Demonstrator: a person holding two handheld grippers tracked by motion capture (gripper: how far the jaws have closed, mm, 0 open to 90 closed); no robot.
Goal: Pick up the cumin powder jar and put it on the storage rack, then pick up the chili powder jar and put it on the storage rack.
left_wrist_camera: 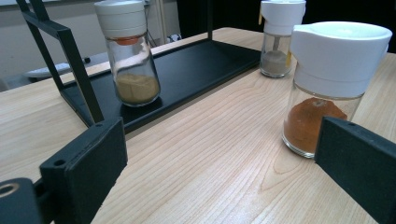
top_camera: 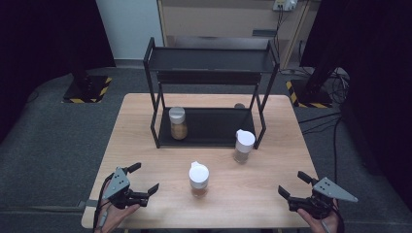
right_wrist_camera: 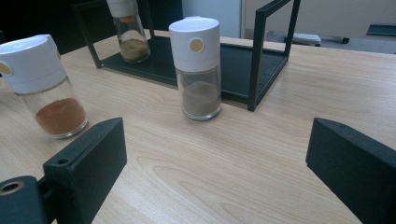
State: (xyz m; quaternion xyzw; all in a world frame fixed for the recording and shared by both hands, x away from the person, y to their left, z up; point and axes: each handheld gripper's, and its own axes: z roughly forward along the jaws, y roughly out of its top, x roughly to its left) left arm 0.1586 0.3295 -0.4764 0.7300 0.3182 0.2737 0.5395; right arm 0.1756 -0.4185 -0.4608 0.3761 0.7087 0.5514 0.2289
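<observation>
Both grippers rest at the near edge of a wooden table [top_camera: 145,145], each held in one of a person's hands, and both have their jaws spread wide with nothing between them. The left gripper [top_camera: 144,180] sits at the near left, angled toward the middle. The right gripper [top_camera: 293,184] sits at the near right, also angled inward.

Between them, near the table's centre, stands a glass spice jar of orange powder [top_camera: 199,179] with a white cap. To its far right stands a second glass spice jar of grey-brown powder [top_camera: 243,146], also white-capped, just beside the right front post of a black two-tier metal rack [top_camera: 214,60]. A third spice jar of tan powder [top_camera: 178,123] already stands on the left of the rack's lower shelf.

The jars look small, light and rigid, but their glass is smooth and breakable. The safest hold is probably across the glass body just below the cap, with the jar kept upright.
</observation>
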